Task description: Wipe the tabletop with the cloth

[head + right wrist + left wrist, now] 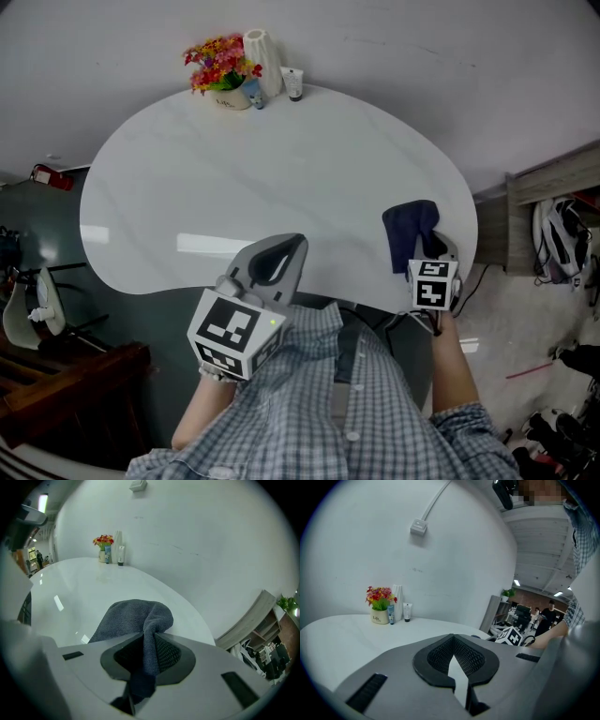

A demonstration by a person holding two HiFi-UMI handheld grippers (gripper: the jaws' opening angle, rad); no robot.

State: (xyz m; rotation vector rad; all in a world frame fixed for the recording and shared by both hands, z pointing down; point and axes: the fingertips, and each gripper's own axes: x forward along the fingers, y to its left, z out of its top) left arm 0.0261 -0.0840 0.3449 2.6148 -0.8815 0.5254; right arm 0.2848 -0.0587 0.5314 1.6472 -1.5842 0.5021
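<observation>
From where I stand, the right hand-held gripper (pixel 149 641) has its jaws clamped on a bunched fold of the dark blue terry cloth (pixel 131 620). The rest of the cloth spills forward onto the glossy white rounded tabletop (pixel 281 187). The cloth sits near the tabletop's edge at about four o'clock, close to the person. The left hand-held gripper (pixel 454 656) hangs over the near edge at about six o'clock, its jaws drawn together with nothing between them.

At the far rim, around twelve o'clock, stand a small cream pot of red flowers (pixel 225 73), a white ribbed cylinder (pixel 262 58) and a little white tube (pixel 293 84), all close together.

To wipe well, I would press the loose part of the cloth flat rather than drag the pinched ridge, so more fabric meets the surface. Sweeping from four o'clock towards nine in overlapping passes looks sensible. The strokes should ease off near twelve o'clock, where the light items could probably tip. The grip looks firm enough for that.
</observation>
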